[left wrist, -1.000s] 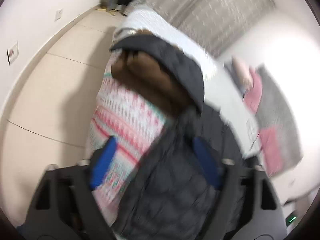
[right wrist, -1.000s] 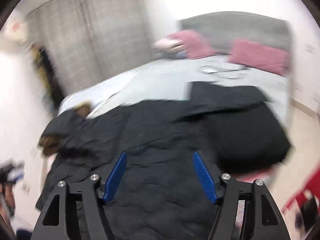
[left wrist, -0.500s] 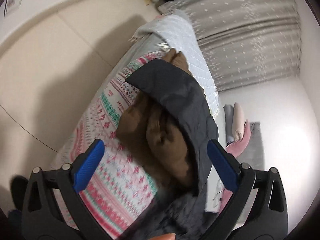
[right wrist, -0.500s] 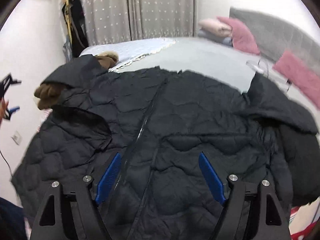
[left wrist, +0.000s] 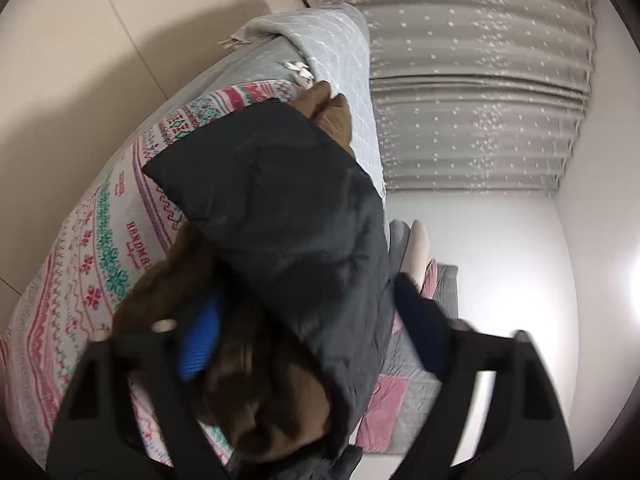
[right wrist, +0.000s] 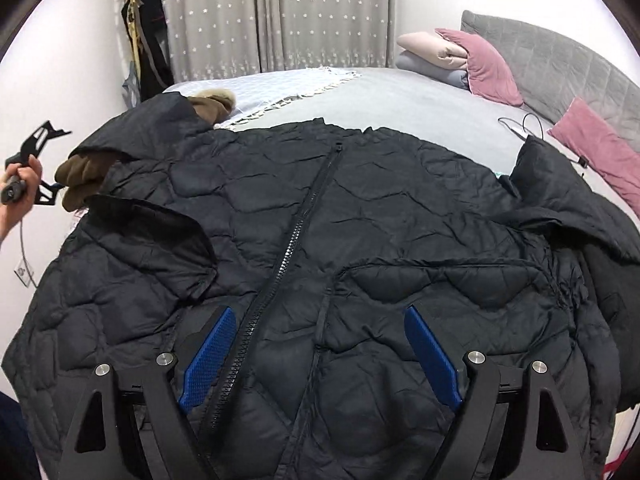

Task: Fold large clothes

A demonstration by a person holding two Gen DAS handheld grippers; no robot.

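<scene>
Right wrist view: black quilted jacket (right wrist: 360, 240) lies spread front-up across the grey bed (right wrist: 400, 96), zipper running up the middle, one sleeve bunched towards the pink pillows (right wrist: 492, 64).
Hood: black hood (left wrist: 288, 208) with brown fur trim (left wrist: 256, 392) hangs at the bed's edge over a patterned blanket (left wrist: 100, 248).
Left gripper: left gripper (left wrist: 308, 336) straddles the hood — its blue pads sit either side of the fur and fabric, jaws wide apart, gripping nothing; the picture is blurred, so whether a pad touches the cloth is unclear.
Right gripper: right gripper (right wrist: 320, 356) hovers low over the jacket's lower front, jaws spread, one pad just beside the zipper, holding nothing.
Step in hand: likely the start of the fold — taking hold of the hood to tuck it onto the body; no fold appears made yet.
Next move calls for: pinching fur and shell together, since the padded fabric looks slippery and bulky, then carrying the hood inward across the collar without dragging the whole jacket off the bed.
</scene>
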